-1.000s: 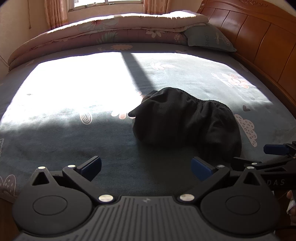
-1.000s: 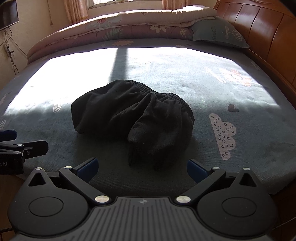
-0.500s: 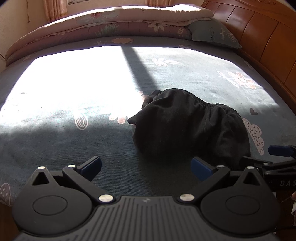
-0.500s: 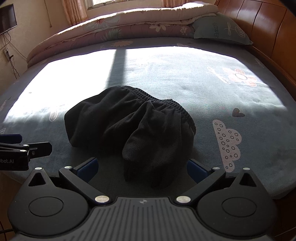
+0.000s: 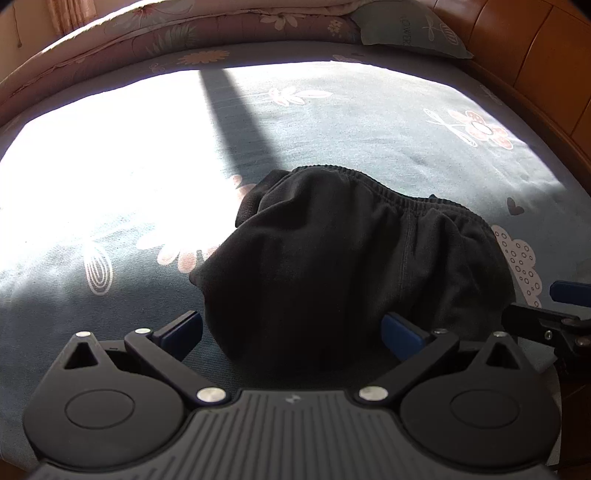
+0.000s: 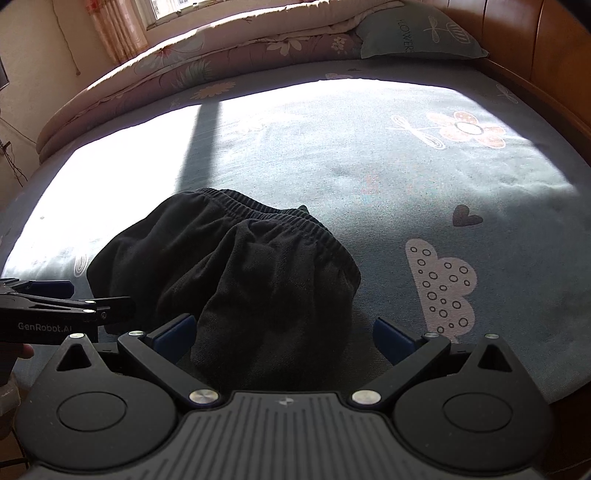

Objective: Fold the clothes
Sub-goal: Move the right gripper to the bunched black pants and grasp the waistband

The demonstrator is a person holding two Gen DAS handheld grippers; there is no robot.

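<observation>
A crumpled pair of black shorts (image 5: 351, 266) (image 6: 236, 273) with an elastic waistband lies on the blue-grey bed sheet (image 5: 369, 122) (image 6: 369, 166) near its front edge. My left gripper (image 5: 291, 330) is open, its blue pads on either side of the near left lobe of the shorts, close above the fabric. My right gripper (image 6: 282, 332) is open too, with the near right lobe of the shorts between its pads. Each gripper also shows at the side of the other's view: the right gripper (image 5: 554, 314) and the left gripper (image 6: 66, 302).
A rolled floral quilt (image 6: 221, 55) and a teal pillow (image 6: 417, 33) lie along the far side of the bed. A wooden headboard (image 5: 546, 66) runs down the right. Bright sunlight covers the sheet's left half. A fingertip (image 6: 26, 350) shows at the left edge.
Both grippers have moved forward and down toward the shorts, which now sit between the pads of each. Both stay open. The shorts have not moved.
</observation>
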